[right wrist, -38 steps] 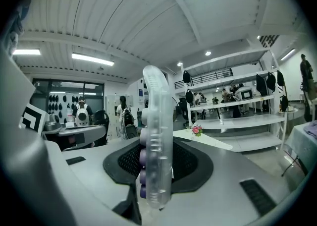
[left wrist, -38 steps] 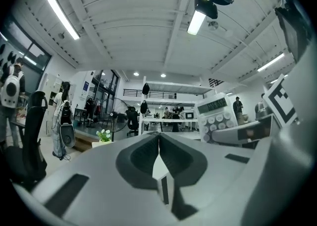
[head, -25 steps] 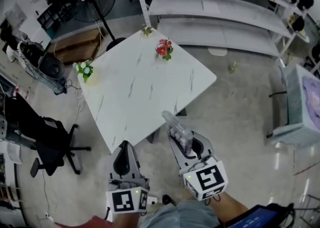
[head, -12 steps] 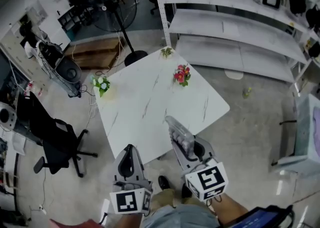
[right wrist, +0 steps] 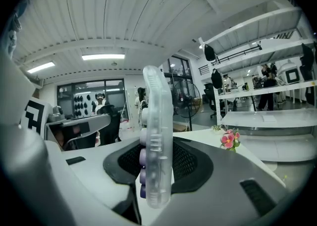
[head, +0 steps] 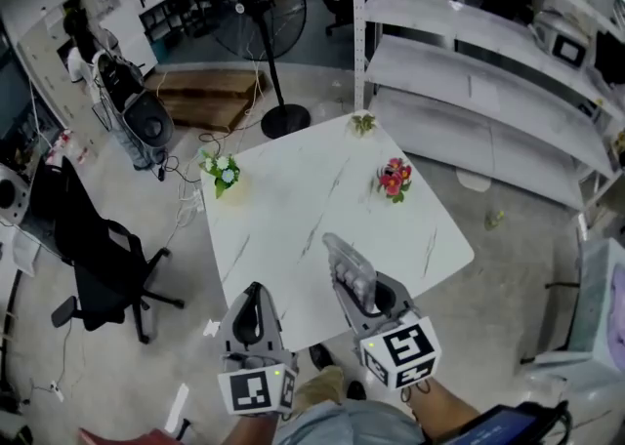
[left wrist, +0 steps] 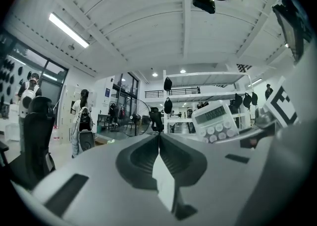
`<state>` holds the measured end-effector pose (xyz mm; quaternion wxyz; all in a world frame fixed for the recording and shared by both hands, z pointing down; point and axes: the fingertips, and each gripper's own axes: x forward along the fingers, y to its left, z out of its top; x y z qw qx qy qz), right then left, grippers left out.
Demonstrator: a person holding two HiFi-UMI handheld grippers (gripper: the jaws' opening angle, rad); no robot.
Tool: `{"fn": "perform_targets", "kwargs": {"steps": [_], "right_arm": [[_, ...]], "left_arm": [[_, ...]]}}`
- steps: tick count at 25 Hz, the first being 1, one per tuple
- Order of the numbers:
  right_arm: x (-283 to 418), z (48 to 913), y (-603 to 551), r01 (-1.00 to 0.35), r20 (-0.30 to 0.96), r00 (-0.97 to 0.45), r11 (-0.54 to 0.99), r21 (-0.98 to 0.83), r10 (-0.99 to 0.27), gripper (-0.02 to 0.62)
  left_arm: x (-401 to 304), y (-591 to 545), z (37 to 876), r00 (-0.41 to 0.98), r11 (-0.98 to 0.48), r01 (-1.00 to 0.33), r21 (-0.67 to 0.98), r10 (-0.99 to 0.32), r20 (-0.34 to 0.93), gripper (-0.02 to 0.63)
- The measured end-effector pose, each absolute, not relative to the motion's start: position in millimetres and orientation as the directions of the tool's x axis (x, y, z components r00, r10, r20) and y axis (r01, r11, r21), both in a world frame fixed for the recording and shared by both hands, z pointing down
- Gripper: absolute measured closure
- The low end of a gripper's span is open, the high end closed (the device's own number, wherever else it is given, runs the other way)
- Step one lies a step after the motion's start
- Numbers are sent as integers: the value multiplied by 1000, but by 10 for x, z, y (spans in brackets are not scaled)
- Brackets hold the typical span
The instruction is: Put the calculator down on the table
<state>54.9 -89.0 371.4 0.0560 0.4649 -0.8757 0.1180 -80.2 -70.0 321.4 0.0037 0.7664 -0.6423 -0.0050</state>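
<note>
Brought forward since a second ago: right hand-held gripper (head: 357, 289) and left hand-held gripper (head: 254, 293), then short of the tabletop (head: 293, 209), now reaching over its near edge. Pinching the calculator (head: 346, 262) in the right one, jaws partly apart and pressed on its two flat faces. Held on edge, clear case sticking up and forward past the jaw tips, rounded purplish keys turned toward the left gripper. Up in the air above the near edge of the tabletop, not resting on it. Pressed together on the left, jaw tips meeting in one line with nothing between them, just to the left of the calculator and likewise at the near edge of the tabletop. Farther out on the tabletop, well apart from both grippers: pink flowers (head: 394, 180) toward its right side, white flowers (head: 223, 172) at its left corner, a small green sprig (head: 363, 123) at its far corner. Beyond the far corner of the tabletop, a standing fan (head: 256, 4) on the floor. Left of the tabletop, a black office chair (head: 98, 272). Right of the tabletop and past it, long white shelves (head: 469, 72).
</note>
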Motion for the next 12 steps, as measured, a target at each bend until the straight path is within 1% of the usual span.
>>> {"fn": "perform_targets", "kwargs": {"steps": [4,9,12], "right_arm": [[229,3733,-1266,-804,233,-594,570,-168,-770,449],[-48,3550,-1748,-800,225,-599,588,-123,-768,448],[-202,3532,-1949,-798,241,-600,594,-105,-763,449]], "left_arm": [[-1072,-1067,3182,153,-154,-988,27,-988,-33,597],[-1397,-1468,3040,130,-132,-991,25,-988,-84,597],[-1582,-1646,3070,122,-126,-991,37,-989,-85,597]]}}
